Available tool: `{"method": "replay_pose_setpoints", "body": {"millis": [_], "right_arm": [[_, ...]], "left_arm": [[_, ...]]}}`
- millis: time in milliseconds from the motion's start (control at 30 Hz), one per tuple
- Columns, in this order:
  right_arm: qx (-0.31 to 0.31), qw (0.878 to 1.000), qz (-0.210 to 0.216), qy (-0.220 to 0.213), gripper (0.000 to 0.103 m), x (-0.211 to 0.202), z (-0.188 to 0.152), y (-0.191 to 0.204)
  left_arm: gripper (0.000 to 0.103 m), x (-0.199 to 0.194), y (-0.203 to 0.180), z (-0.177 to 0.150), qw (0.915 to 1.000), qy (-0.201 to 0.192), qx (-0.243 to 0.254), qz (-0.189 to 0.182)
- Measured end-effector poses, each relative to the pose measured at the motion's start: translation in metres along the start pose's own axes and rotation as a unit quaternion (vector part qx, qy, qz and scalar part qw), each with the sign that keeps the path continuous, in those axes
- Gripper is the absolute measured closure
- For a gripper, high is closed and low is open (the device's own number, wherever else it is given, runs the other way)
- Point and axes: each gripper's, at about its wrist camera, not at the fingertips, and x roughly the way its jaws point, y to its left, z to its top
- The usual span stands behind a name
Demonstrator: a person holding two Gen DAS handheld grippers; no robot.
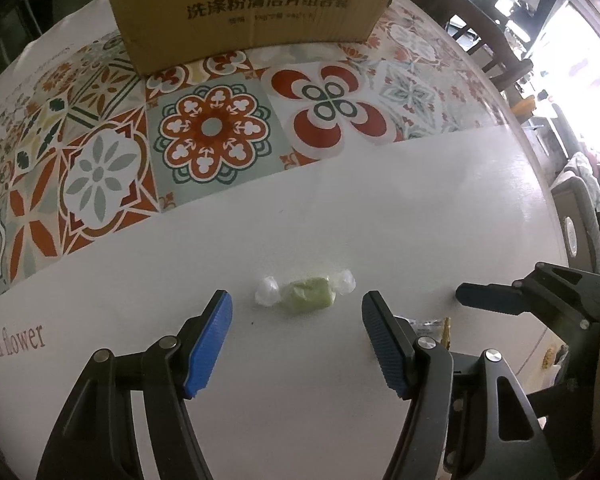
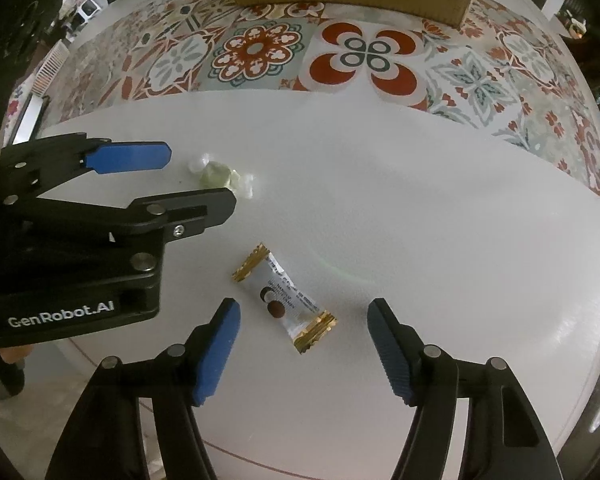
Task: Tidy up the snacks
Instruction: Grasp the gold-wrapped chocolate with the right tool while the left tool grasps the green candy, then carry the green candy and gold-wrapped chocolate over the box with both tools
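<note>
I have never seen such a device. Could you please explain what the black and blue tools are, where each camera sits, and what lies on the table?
A person holds two hand tools, each with two blue-padded fingers and a camera looking along them. In its own view, the left gripper is open around a green candy. The right gripper is open around a silver snack packet. Neither holds anything. Both sweets lie on the white table, and a cardboard box stands behind on a patterned cloth.
</note>
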Motion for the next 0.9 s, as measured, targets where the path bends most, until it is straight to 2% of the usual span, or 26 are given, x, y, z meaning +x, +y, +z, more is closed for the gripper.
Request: {"method": "replay_pose_setpoints", "body": {"millis": [133,200,267,300,367,467,667,900], "right_arm": [[-0.004,1.000,-0.003,-0.004,0.036,0.003,0.004,0.003],[-0.007,1.000,-0.009,-0.008,0.045,0.002,0.004,0.004],[-0.014,1.000,-0.014,-0.011,0.049,0.002,0.005,0.006],[-0.015,1.000,-0.015,-0.012,0.050,0.002,0.006,0.006],[-0.015,1.000,-0.015,-0.016,0.061,0.001,0.007,0.005],[-0.014,0.999,-0.023,-0.021,0.079,0.000,0.007,0.001],[0.002,1.000,-0.010,-0.028,0.081,-0.001,0.007,-0.007],[0.015,0.999,-0.005,-0.042,0.081,-0.014,0.001,-0.016]], "left_arm": [[0.042,0.006,-0.002,0.005,1.0000,0.004,-0.001,0.000],[0.048,0.006,-0.004,0.006,1.0000,-0.001,0.001,0.005],[0.049,0.007,-0.005,0.005,1.0000,-0.003,0.004,0.008],[0.054,0.007,-0.005,0.005,0.9999,-0.004,0.006,0.011],[0.062,0.006,-0.005,0.004,0.9998,-0.009,0.009,0.016],[0.068,0.005,-0.004,0.002,0.9998,-0.012,0.007,0.012],[0.074,0.004,-0.006,0.000,0.9999,-0.014,0.005,0.007],[0.074,-0.008,-0.007,-0.005,0.9997,-0.024,0.007,0.008]]}}
